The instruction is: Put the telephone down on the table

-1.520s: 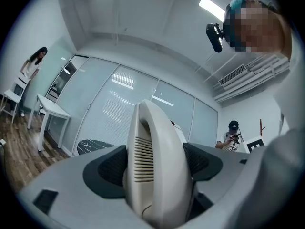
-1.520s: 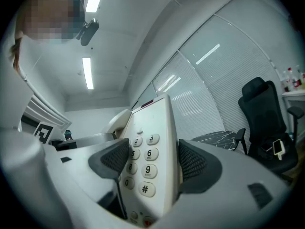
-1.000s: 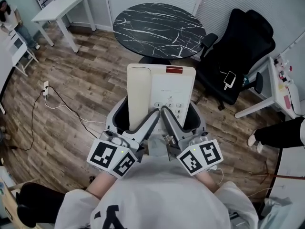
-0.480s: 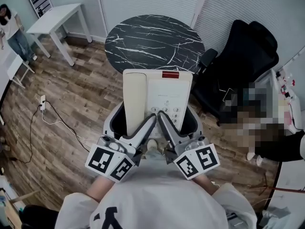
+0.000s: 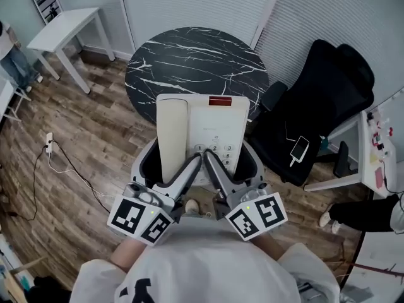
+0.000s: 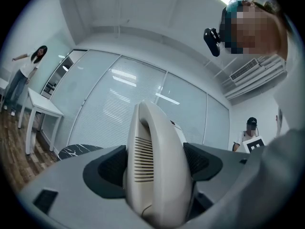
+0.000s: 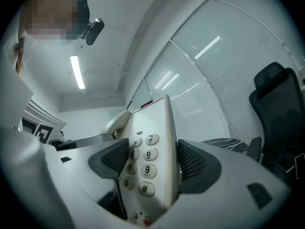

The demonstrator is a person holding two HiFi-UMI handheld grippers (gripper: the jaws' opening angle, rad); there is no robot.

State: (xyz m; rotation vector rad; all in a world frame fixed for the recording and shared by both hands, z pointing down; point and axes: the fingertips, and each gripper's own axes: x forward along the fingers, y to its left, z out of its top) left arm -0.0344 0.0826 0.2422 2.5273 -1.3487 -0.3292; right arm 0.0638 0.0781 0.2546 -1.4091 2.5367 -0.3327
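Note:
A cream desk telephone [image 5: 202,131] with its handset on the left and a red strip at its top edge is held in the air, flat, between both grippers. My left gripper [image 5: 172,163] is shut on the handset side; in the left gripper view the handset [image 6: 155,171] fills the gap between the pads [image 6: 112,163]. The keypad side sits in my right gripper [image 5: 230,160], which is shut on it, with the keys [image 7: 145,156] showing between the pads [image 7: 190,159]. Just ahead is the round black marble table [image 5: 189,55], whose near edge the telephone overlaps.
A black office chair [image 5: 315,106] with a mobile phone [image 5: 297,147] on its seat stands right of the table. A white side table [image 5: 60,30] is at far left, a cable [image 5: 57,163] lies on the wood floor, and a white desk [image 5: 379,137] is at the right edge. A person [image 6: 28,75] stands far left.
The telephone, still gripped by both grippers, has come forward towards the round table, and its top edge now overlaps the table's near rim. Both grips are unchanged.

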